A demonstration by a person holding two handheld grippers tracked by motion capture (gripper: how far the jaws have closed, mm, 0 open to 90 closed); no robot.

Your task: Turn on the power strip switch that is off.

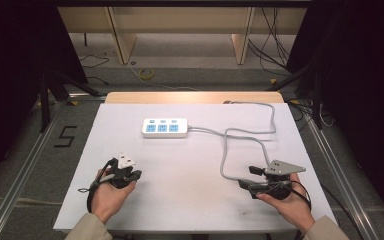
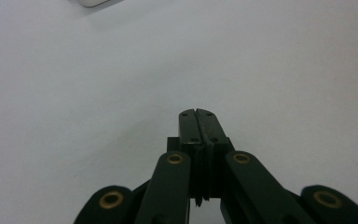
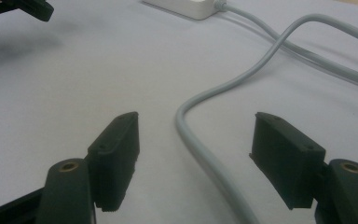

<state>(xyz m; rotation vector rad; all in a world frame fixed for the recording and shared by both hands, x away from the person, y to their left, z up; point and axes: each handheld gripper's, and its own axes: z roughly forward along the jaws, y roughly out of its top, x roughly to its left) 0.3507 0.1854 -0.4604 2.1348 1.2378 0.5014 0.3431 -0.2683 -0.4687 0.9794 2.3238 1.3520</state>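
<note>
- Your left gripper (image 2: 199, 114) has its jaws pressed fully together with nothing between them; in the high view it rests low over the near-left part of the white table (image 1: 180, 165).
- Your right gripper (image 3: 196, 154) stands wide, its pads apart and gripping nothing. The grey cable (image 3: 200, 140) runs up between the two jaws on the table surface, touched by neither pad as far as the right gripper view shows.
- The cable leads from the near-right of the table in a loop back to the white power strip (image 1: 164, 128), which lies flat at the far centre of the table, well apart from both of your hands. Its three sockets appear unoccupied in the high view.
- The cable's far end runs off past the rear-right edge of the table; where it ends I cannot tell.
- Judgement on progress: the work is at its start. The cable is straddled but not yet gripped, and the power strip lies untouched.
- What is left, by my reading: close your right gripper on the cable, then do whatever handling of the cable or strip follows. Your left gripper would have to open before it could take hold of anything.
</note>
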